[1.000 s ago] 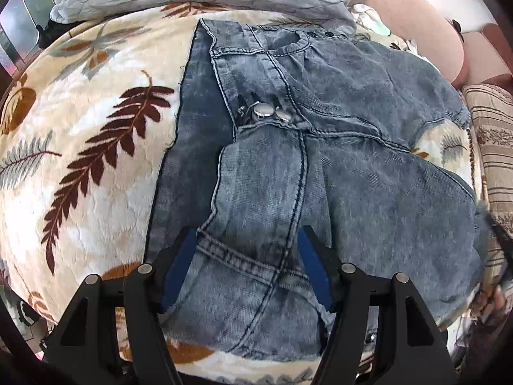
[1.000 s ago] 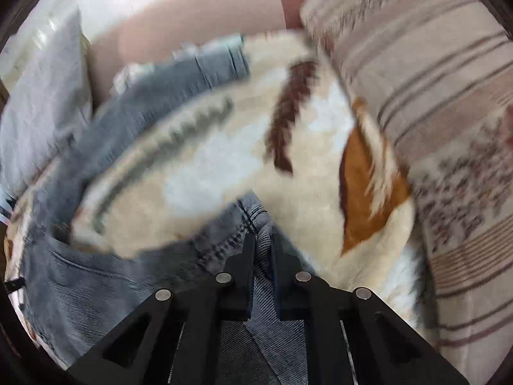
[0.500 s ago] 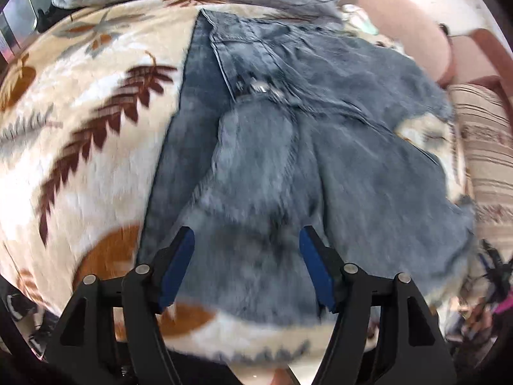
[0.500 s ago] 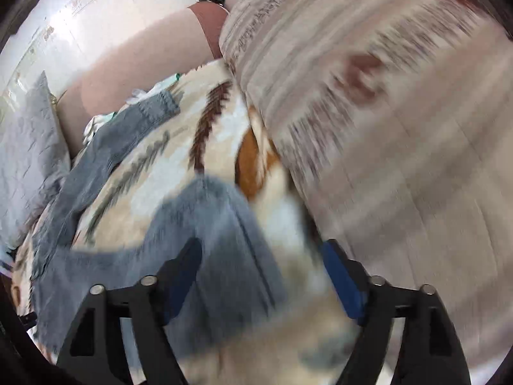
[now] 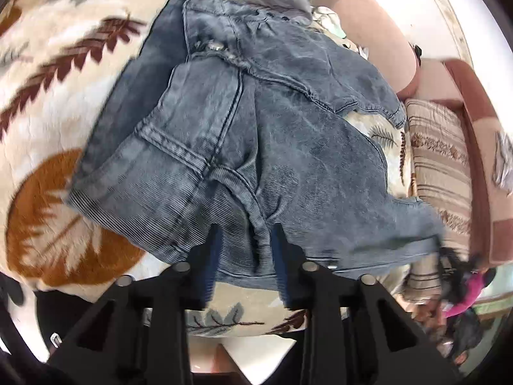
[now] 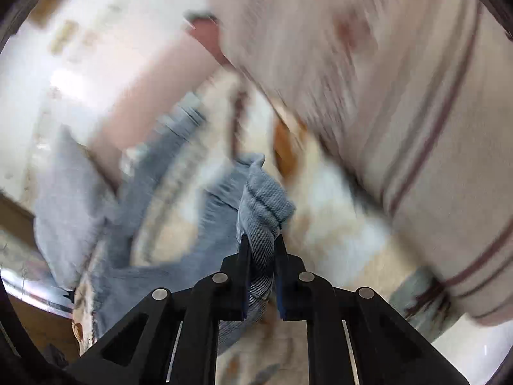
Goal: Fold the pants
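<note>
Jeans lie partly folded near the bed's edge; left gripper and right gripper are closing, fingers pinching denim for another fold.

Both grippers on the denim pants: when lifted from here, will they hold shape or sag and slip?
Likely floppy: the pants already lie in soft folds on the leaf-print blanket. Slipping seems unlikely: the left gripper is closing on a thick seam ridge, and the right gripper is closing on a bunched wad. Probably heavyish, so the unheld parts would hang.
</note>
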The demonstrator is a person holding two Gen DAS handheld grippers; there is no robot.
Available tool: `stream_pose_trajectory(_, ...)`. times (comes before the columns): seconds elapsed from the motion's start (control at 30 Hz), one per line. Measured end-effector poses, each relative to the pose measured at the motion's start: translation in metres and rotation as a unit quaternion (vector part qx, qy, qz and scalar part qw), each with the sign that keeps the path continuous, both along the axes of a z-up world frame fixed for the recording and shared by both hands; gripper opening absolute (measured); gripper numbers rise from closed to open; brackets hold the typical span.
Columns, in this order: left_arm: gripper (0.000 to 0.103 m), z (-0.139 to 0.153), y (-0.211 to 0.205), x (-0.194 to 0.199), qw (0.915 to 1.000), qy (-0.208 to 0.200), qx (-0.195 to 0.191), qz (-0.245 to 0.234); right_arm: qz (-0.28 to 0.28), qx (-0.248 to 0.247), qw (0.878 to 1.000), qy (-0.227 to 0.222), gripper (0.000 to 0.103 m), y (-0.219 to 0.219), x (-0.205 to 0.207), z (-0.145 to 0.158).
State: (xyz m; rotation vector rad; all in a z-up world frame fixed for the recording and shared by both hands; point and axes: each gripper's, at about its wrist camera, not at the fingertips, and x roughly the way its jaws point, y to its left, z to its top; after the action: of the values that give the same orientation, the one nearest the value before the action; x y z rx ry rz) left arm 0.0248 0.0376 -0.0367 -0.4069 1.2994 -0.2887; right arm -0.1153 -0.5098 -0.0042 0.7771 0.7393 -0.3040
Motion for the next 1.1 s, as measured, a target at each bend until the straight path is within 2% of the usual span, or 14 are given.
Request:
stream_pose_trajectory(0.1, 0.027, -0.008, 0.001, 0.0, 0.9996, 0.001, 0.027, 0.002, 0.005, -0.073, 0.997, 0.006, 0.017, 0.011, -0.017, 0.028)
stream_pose_trajectory(0.23, 0.022, -0.025, 0.016, -0.005, 0.9994, 0.027, 0.022, 0.004, 0.006, -0.048, 0.989, 0.138, 0.027, 0.008, -0.034, -0.032)
stream_pose_trajectory(0.3, 0.021, -0.019, 0.024, -0.009, 0.9996, 0.024, 0.015, -0.004, -0.002, -0.019, 0.985, 0.172, 0.035, 0.004, -0.047, -0.054)
stream_pose_trajectory(0.37, 0.022, -0.01, 0.028, -0.015, 0.9996, 0.01, 0.021, -0.018, -0.022, -0.005, 0.988, 0.156, 0.042, -0.003, -0.064, -0.049)
stream_pose_trajectory(0.43, 0.026, 0.0, 0.03, -0.019, 0.999, -0.015, 0.031, -0.03, -0.045, -0.031, 0.99, 0.129, 0.048, -0.009, -0.072, -0.028)
stream_pose_trajectory(0.5, 0.041, 0.009, 0.031, -0.019, 0.9977, -0.036, 0.043, -0.038, -0.048, -0.058, 0.993, 0.096, 0.068, -0.013, -0.07, -0.006)
stream_pose_trajectory(0.53, 0.053, 0.012, 0.032, -0.017, 0.9971, -0.044, 0.051, -0.035, -0.037, -0.068, 0.994, 0.082, 0.073, -0.016, -0.06, 0.002)
stream_pose_trajectory(0.57, 0.058, 0.014, 0.033, -0.011, 0.9968, -0.049, 0.058, -0.025, -0.022, -0.078, 0.994, 0.077, 0.079, -0.018, -0.047, 0.006)
stream_pose_trajectory(0.67, 0.058, 0.01, 0.032, 0.002, 0.998, -0.035, 0.052, -0.008, 0.017, -0.106, 0.99, 0.091, 0.077, -0.023, 0.004, -0.002)
stream_pose_trajectory(0.77, 0.058, 0.003, 0.026, 0.011, 0.9978, -0.021, 0.062, -0.004, 0.017, -0.133, 0.982, 0.13, 0.077, -0.027, 0.049, -0.023)
stream_pose_trajectory(0.83, 0.058, 0.003, 0.022, 0.013, 0.9968, -0.021, 0.077, -0.009, 0.029, -0.119, 0.982, 0.147, 0.074, -0.032, 0.077, -0.041)
stream_pose_trajectory(0.9, 0.058, 0.004, 0.021, 0.016, 0.9959, -0.028, 0.086, -0.008, 0.056, -0.122, 0.979, 0.155, 0.017, -0.031, 0.096, -0.048)
stream_pose_trajectory(1.03, 0.058, -0.007, 0.022, 0.028, 0.9934, -0.021, 0.112, 0.004, 0.039, -0.185, 0.973, 0.135, 0.018, -0.032, 0.117, -0.027)
stream_pose_trajectory(1.1, 0.058, -0.021, 0.02, 0.034, 0.9923, -0.001, 0.124, 0.007, 0.031, -0.203, 0.966, 0.16, 0.008, -0.036, 0.13, -0.031)
